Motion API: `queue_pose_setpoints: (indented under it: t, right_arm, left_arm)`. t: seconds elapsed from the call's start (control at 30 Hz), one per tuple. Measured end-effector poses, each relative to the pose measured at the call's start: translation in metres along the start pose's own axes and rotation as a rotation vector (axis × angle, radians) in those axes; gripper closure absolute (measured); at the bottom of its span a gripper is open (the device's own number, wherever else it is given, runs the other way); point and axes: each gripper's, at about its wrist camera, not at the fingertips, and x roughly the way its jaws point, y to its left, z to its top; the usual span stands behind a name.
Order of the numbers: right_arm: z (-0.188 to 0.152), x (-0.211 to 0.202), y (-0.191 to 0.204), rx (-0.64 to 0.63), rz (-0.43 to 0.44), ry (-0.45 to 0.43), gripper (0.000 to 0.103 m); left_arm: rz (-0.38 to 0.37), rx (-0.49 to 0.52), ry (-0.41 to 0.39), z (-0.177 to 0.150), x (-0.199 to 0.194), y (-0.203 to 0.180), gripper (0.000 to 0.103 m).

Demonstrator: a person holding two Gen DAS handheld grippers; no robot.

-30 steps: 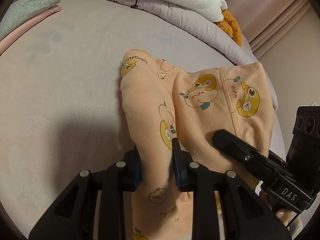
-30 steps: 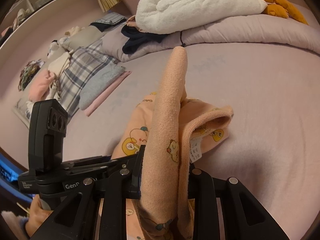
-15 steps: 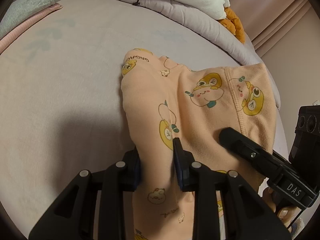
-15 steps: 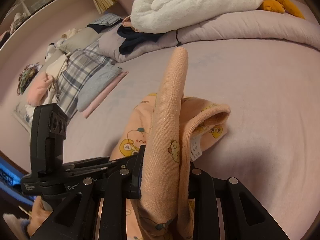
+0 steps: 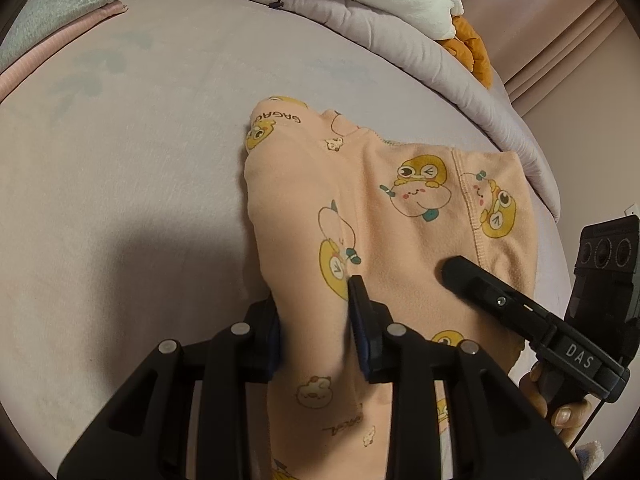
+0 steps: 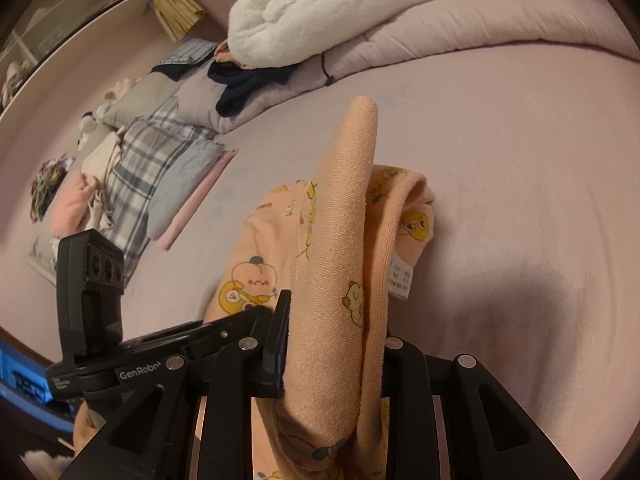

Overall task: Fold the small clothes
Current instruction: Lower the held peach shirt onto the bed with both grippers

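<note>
the small peach cotton garment with yellow cartoon prints (image 5: 360,216) lies part-folded on the pale pink bed (image 5: 120,180). the left claw (image 5: 316,320) has just been easing apart around a bunched fold; the right claw (image 6: 332,344) is clenched on a raised edge. if the left lets go early, the fold may spring open.

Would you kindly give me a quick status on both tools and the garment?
Left tool just easing open, peach printed garment between its pads. Right tool shut on a raised fold. Bed ahead unobstructed.
</note>
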Motion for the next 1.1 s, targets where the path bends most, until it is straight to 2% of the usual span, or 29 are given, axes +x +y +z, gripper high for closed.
queue_pose_setpoints:
  t: [0.2,1.1]
  right_arm:
    - [-0.003,0.001,-0.012,0.054,0.000,0.008,0.075]
    - [-0.004,0.000,-0.032,0.144,0.014,0.030,0.075]
  left_arm:
    - [0.001,0.002,-0.001,0.000,0.000,0.001,0.071]
    - [0.024,0.014,-0.002,-0.001,0.000,0.001,0.067]
